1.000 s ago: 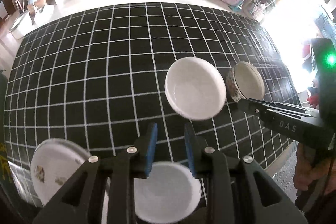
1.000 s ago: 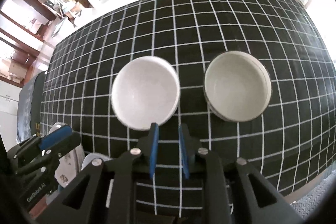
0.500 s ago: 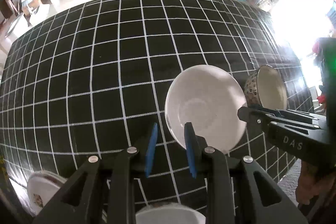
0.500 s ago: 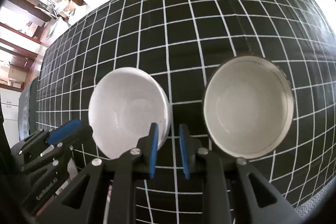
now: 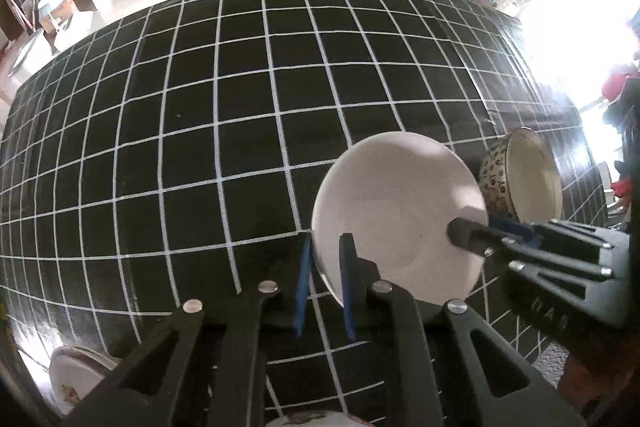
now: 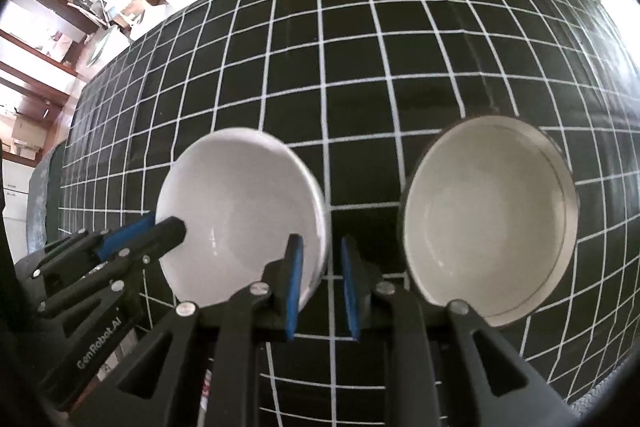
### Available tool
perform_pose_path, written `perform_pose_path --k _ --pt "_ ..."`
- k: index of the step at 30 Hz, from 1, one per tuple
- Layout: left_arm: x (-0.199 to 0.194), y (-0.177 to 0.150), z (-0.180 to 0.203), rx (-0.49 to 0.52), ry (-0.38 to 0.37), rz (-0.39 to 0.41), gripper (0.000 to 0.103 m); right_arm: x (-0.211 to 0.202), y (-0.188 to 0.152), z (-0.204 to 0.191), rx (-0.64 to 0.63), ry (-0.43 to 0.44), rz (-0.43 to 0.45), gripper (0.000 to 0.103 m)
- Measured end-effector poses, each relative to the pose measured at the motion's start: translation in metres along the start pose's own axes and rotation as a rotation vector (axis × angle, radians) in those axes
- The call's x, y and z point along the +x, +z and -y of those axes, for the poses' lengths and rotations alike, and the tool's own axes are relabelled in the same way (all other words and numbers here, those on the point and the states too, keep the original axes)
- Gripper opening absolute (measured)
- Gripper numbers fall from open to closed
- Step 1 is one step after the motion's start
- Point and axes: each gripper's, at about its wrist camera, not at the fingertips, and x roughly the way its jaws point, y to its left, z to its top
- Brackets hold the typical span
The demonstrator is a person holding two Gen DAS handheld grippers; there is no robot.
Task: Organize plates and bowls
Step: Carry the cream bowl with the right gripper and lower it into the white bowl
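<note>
A plain white bowl [image 5: 396,211] sits on the black grid tablecloth [image 5: 240,107]; it also shows in the right wrist view [image 6: 240,203]. My left gripper [image 5: 323,247] is open with its two fingers astride the bowl's left rim. My right gripper [image 6: 319,247] is open with its fingers astride the bowl's right rim. A cream bowl with a patterned outside [image 5: 524,179] stands just right of the white bowl, large in the right wrist view [image 6: 492,219]. Each gripper's body shows in the other's view.
A flowered plate [image 5: 76,375] lies at the table's near left corner and another plate's rim [image 5: 312,419] peeks at the bottom edge. The table's right edge [image 5: 560,131] is close to the patterned bowl. Cabinets and shelves stand beyond the far edge.
Both grippers have moved forward and down onto the white bowl, from short of it to straddling its rim on opposite sides. The plates have slid toward the bottom of the left view.
</note>
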Motion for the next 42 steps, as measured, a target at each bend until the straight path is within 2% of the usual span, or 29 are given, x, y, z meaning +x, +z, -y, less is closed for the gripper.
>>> perform_pose_path --k 5,17,25,36,42 --pt "0.001 -0.002 0.01 -0.004 0.011 -0.005 0.012 -0.002 -0.01 -0.014 -0.036 -0.072 0.003 0.021" --pt "-0.026 -0.043 -0.016 -0.029 0.043 0.008 0.012 0.002 -0.037 -0.044 -0.026 -0.026 -0.035 0.02" --pt "-0.05 -0.061 -0.034 -0.074 0.038 0.035 0.012 -0.02 -0.044 -0.072 -0.064 -0.014 0.001 0.02" --pt "-0.098 -0.1 -0.024 -0.086 0.02 0.094 0.012 -0.071 -0.068 -0.084 -0.114 -0.039 0.081 0.02" --pt "-0.111 -0.126 -0.015 -0.089 0.017 0.111 0.012 -0.078 -0.086 -0.102 -0.129 -0.043 0.097 0.02"
